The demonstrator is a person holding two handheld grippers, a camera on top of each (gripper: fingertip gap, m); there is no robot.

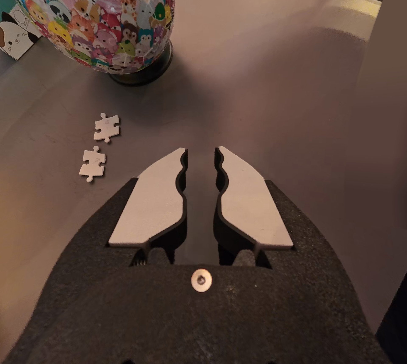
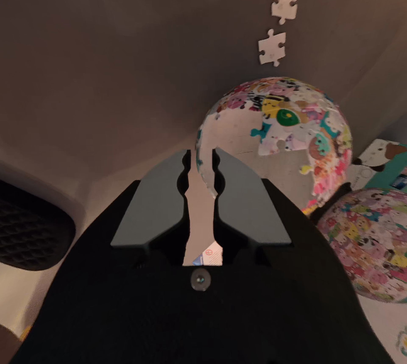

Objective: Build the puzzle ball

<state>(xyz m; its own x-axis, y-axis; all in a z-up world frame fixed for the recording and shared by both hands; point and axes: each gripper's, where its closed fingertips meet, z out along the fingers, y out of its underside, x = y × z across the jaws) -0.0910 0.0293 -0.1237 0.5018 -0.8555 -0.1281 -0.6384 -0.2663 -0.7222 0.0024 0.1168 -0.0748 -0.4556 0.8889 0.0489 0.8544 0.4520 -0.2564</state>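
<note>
Table: grey matte table (image 1: 264, 89), carries everything, warm light patch at far right.
Puzzle ball: puzzle ball (image 1: 99, 12) stands upright on a dark round stand (image 1: 149, 71) at the table's far left in the left wrist view; glossy, covered in small bright cartoon animals, pink, yellow, green, teal. No long axis, round.
Ball top: right wrist view looks down on the same ball (image 2: 286, 133); a jagged hole there with the plain whitish inside showing, edge pieces with tabs sticking out. Hole faces up. Left view cuts the top off.
Box: box (image 1: 15, 30) with cartoon cat print, teal and white, just behind-left of the ball; right view (image 2: 385, 221) shows a printed ball picture on it.
Left gripper: left gripper (image 1: 200, 152) low over the table near centre, fingers spread, nothing between them, white pads on top.
Right gripper: right gripper (image 2: 200, 153) above the ball's near-left side, fingers apart with a gap, empty; view is blurred.
Far piece: far loose piece (image 1: 107, 127) white back up, flat on table, near the stand, long axis roughly near-far.
Near piece: near loose piece (image 1: 93, 163) white back up, just nearer than the first, apart from it, left of the left gripper, same lengthwise lie.
Only right view: dark quilted pad (image 2: 28, 228) at its left edge.
</note>
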